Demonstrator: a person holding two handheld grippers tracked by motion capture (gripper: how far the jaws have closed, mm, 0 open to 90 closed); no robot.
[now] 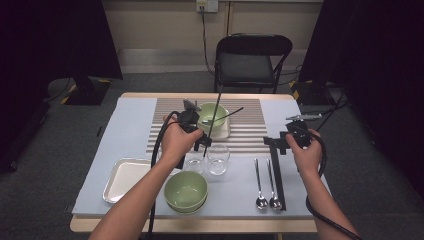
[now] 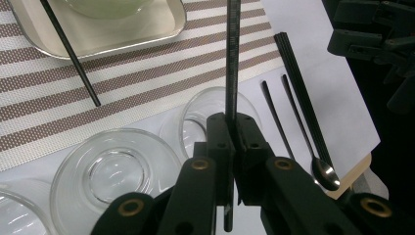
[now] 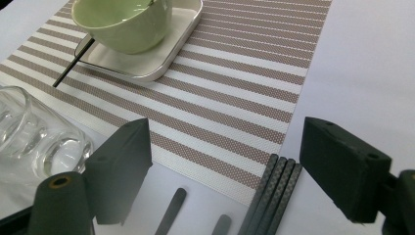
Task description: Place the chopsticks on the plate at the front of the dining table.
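My left gripper [image 1: 202, 139] is shut on a thin black chopstick [image 1: 217, 102] that stands nearly upright above the two glasses. In the left gripper view the pads pinch this chopstick [image 2: 233, 73] low on its length. A second chopstick [image 1: 227, 115] lies slanted across the green bowl [image 1: 212, 114] on the small white tray [image 1: 224, 133]. My right gripper [image 1: 276, 143] is open, and its wide-apart jaws hover over the far end of a bundle of black chopsticks [image 3: 271, 196] lying on the table.
Two clear glasses [image 1: 218, 158] [image 1: 195, 163] stand in front of the striped placemat [image 1: 250, 130]. Two spoons [image 1: 260, 185] [image 1: 272, 186] lie beside the chopstick bundle [image 1: 278, 175]. Another green bowl [image 1: 186, 191] and a metal tray [image 1: 125, 179] sit near the front edge. A chair [image 1: 250, 60] stands beyond the table.
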